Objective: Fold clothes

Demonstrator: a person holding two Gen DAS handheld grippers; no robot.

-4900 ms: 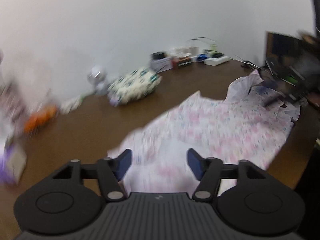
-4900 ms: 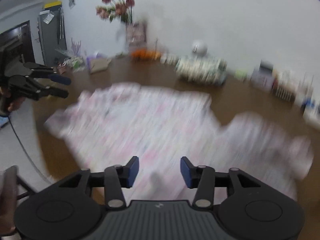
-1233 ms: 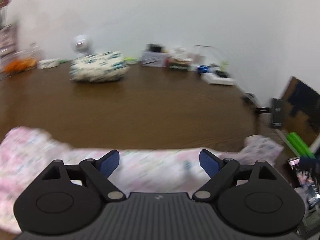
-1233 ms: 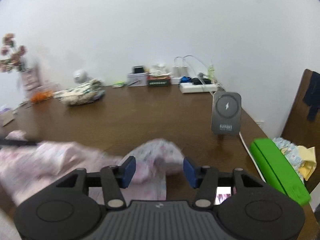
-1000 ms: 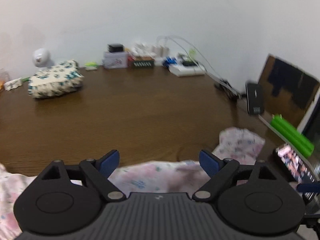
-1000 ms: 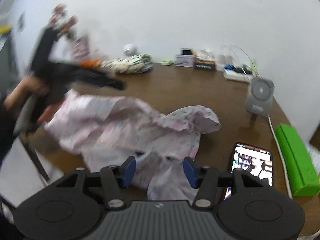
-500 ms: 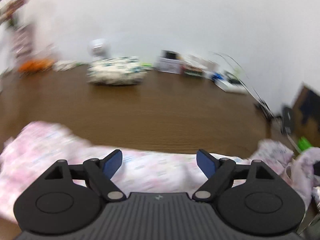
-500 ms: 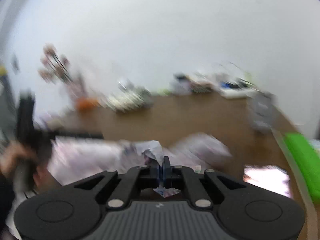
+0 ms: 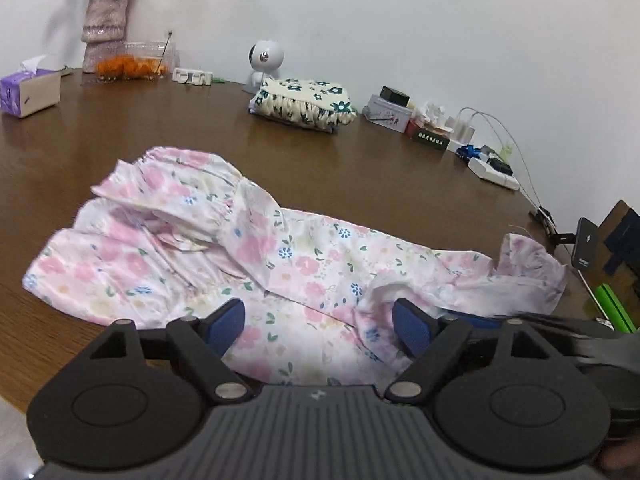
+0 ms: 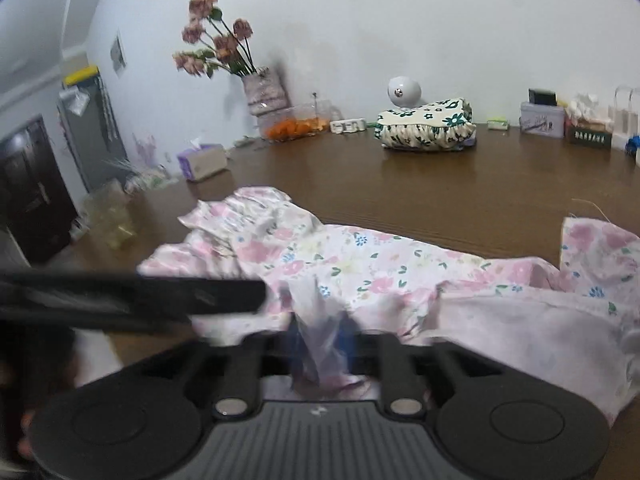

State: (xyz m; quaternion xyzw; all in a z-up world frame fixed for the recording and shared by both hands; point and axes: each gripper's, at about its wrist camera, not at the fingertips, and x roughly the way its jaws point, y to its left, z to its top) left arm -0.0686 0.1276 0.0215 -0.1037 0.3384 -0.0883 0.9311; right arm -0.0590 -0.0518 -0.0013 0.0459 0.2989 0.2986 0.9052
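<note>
While crumpled, the garment [image 9: 304, 256] (floral) underlies the left gripper [image 9: 320, 322].

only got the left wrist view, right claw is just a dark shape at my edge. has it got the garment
Observer: A fold of the garment stands between the right claw's pads. Its jaws have just been opening, and blur hides whether the pads press on the fold.
Operator: ok, what's off to the far left, past my frame
Observer: Beyond the table there is a grey cabinet beside a dark door.
</note>
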